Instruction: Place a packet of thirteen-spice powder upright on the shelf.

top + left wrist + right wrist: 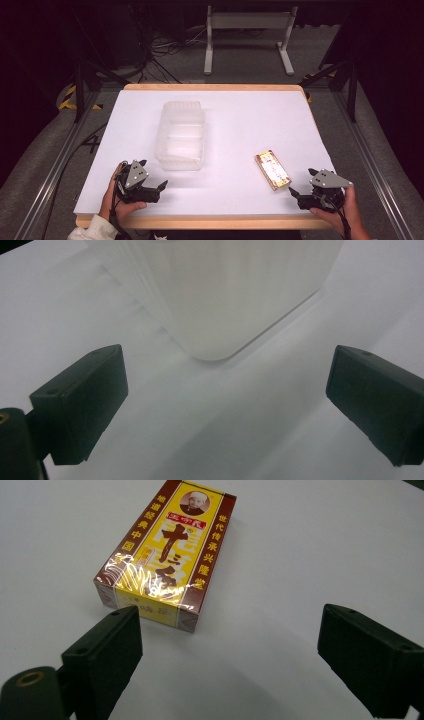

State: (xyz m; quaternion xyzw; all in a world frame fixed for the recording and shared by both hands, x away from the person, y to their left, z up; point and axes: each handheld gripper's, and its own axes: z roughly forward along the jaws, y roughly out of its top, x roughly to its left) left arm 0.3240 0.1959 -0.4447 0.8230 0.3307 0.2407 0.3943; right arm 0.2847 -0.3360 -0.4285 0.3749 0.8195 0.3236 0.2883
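A clear plastic container [181, 136] lies on the white table [240, 115], left of centre. Its rounded near corner [215, 340] fills the top of the left gripper view. My left gripper [161, 186] rests near the front left edge, jaws wide apart and empty, a short way from the container. A flat red-and-yellow box [272, 170] with Chinese writing lies flat at the front right, wrapped in shiny film [165, 565]. My right gripper [292, 191] stands open just behind the box's near end, nothing between its jaws.
The table's wooden front edge [210, 222] runs just under both hands. A white metal stand [247, 35] and cables lie on the dark floor beyond the table. Metal rails run along both sides.
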